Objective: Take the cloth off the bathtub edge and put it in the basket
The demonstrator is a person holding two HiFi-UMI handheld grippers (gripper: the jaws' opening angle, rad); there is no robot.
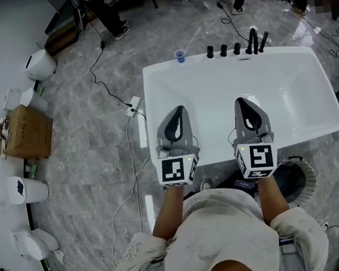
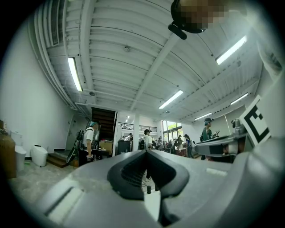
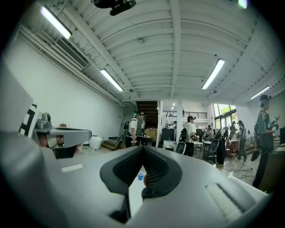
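Observation:
The white bathtub (image 1: 152,97) fills the middle of the head view. Both grippers hover level over its near part, pointing towards the far end. My left gripper (image 1: 179,108) has its dark jaws pressed together with nothing between them; its own view shows the tips meeting (image 2: 145,152). My right gripper (image 1: 243,100) is shut and empty too, tips meeting (image 3: 143,147). A round basket (image 1: 309,173) stands on the floor by the tub's near right corner, its inside dark. No cloth shows on the tub's rim in any view.
A blue cup (image 1: 179,55) and black tap fittings (image 1: 250,43) sit on the tub's far rim. Cables and a power strip (image 1: 133,105) lie on the floor left of the tub. A cardboard box (image 1: 25,132) and white toilets (image 1: 26,190) line the left wall. People stand at the far end.

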